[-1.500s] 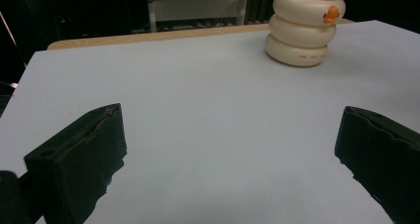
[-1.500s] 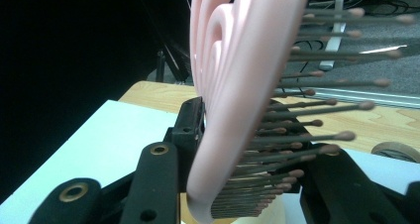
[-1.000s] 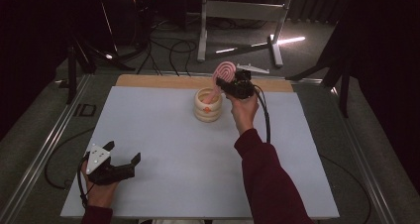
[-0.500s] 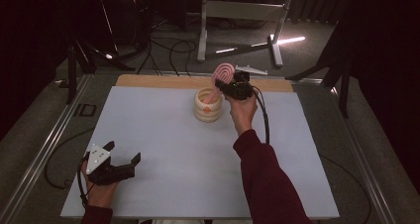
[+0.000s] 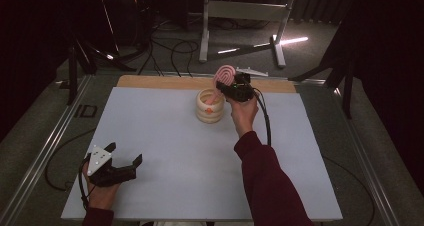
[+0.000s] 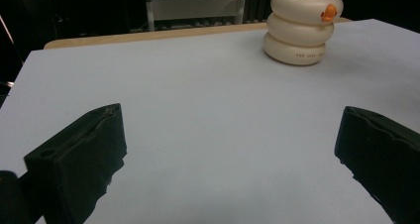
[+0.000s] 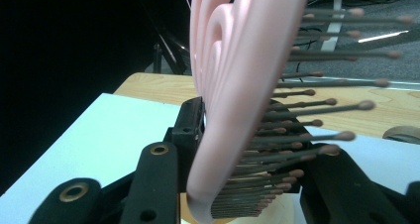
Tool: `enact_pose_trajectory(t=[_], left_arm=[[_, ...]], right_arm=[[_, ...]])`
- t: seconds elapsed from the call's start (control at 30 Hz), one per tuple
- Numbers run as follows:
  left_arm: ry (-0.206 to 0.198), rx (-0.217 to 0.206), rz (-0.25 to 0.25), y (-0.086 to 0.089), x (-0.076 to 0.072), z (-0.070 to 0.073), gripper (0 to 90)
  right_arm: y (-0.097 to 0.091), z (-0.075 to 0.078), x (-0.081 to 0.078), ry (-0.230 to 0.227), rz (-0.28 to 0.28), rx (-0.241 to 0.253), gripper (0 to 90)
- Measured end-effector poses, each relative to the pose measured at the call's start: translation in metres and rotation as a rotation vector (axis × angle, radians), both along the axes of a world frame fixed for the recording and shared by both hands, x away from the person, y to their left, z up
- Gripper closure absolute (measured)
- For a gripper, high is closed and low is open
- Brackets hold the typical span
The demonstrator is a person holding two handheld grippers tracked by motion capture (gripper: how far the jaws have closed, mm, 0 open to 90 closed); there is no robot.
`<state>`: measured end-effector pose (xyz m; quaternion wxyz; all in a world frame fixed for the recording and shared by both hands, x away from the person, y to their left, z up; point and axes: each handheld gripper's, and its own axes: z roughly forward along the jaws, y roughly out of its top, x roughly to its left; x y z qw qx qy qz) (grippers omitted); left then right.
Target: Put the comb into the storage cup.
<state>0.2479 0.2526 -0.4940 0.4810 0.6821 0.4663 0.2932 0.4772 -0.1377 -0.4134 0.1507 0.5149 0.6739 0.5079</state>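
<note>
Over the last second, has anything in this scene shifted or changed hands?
Nothing visibly changed. The right gripper stays shut on the pink hairbrush, handle end in the cream ringed holder; the left gripper rests open near the mat's front edge.

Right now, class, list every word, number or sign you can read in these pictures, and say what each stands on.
Cream ringed holder: a line of small dark print on its bottom ring, too small to read.
Same holder: an orange duck-like picture, no words.
Pink hairbrush: no text.
</note>
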Motion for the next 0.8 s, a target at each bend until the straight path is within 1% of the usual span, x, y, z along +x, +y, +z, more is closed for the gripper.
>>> enact_pose_trajectory(t=[0.8], left_arm=[[0.002,0.002,0.002,0.0006,0.0,0.0001,0.1]], right_arm=[[0.0089,-0.0096,0.001,0.02,0.008,0.003,63.7]])
